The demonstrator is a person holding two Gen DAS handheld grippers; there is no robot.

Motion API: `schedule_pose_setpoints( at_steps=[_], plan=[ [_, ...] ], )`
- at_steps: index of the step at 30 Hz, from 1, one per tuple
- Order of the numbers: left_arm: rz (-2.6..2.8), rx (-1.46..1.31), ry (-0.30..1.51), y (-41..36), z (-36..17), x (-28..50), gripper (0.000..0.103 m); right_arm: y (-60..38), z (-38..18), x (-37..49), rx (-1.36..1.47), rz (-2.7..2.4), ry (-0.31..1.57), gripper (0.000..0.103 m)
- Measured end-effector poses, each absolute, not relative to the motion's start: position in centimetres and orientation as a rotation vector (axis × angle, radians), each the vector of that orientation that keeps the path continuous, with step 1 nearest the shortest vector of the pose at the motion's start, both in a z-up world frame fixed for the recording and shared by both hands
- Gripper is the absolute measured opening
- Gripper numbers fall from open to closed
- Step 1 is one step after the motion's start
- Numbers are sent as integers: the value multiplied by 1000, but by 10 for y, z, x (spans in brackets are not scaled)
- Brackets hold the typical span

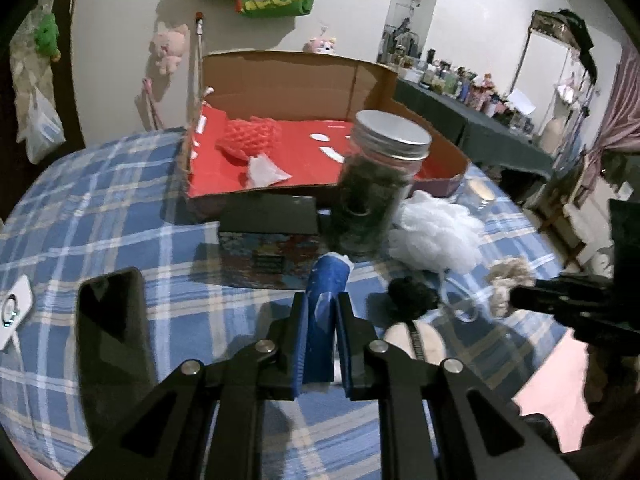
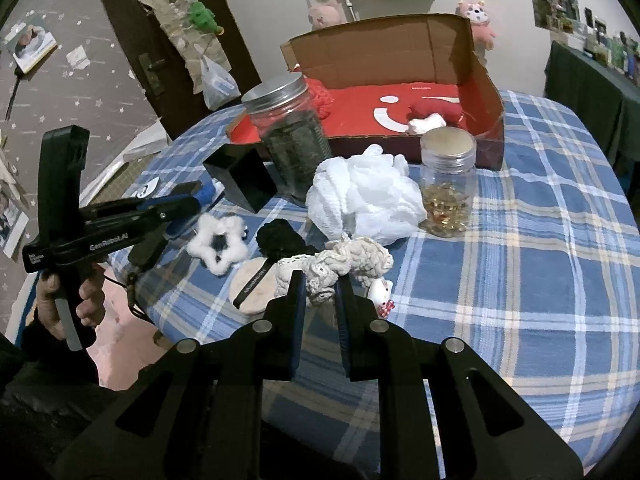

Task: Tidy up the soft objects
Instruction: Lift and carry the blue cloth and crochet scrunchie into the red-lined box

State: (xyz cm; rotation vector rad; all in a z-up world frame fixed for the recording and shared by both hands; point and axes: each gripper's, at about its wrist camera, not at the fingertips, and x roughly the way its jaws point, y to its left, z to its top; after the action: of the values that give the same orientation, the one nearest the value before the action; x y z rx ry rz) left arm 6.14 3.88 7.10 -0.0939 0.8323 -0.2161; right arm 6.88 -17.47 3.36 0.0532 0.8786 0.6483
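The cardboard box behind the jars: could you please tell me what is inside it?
The cardboard box has a red lining holding a red knitted item and a red plush with white end. The tall jar hides part of the floor.

A white plaster wall (image 1: 120,20) is hung with plush toys; a dark wooden door (image 2: 132,40) and a dark-green-draped side table (image 1: 460,116) are seen.

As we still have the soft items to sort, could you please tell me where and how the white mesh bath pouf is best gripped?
Grip the white mesh bath pouf at its puffy top ruffles, coming from above. The tall jar stands close on its left, the small jar on its right and the cream scrunchie in front, so side approaches look crowded. The mesh should bunch easily between the fingers.
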Motion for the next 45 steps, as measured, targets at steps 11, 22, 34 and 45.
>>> schedule_pose_setpoints(
  at_steps=[11,22,34,45],
  plan=[
    [-222,-93,801,39,82,57,14,-177,33,71,51,647,878,14],
    [-155,-114,829,63,70,58,14,-193,31,74,62,589,886,14],
    [-54,-108,830,99,70,68,14,-231,38,93,59,469,866,14],
    [-13,-64,816,123,85,100,14,-258,58,118,24,372,819,14]
  ],
)
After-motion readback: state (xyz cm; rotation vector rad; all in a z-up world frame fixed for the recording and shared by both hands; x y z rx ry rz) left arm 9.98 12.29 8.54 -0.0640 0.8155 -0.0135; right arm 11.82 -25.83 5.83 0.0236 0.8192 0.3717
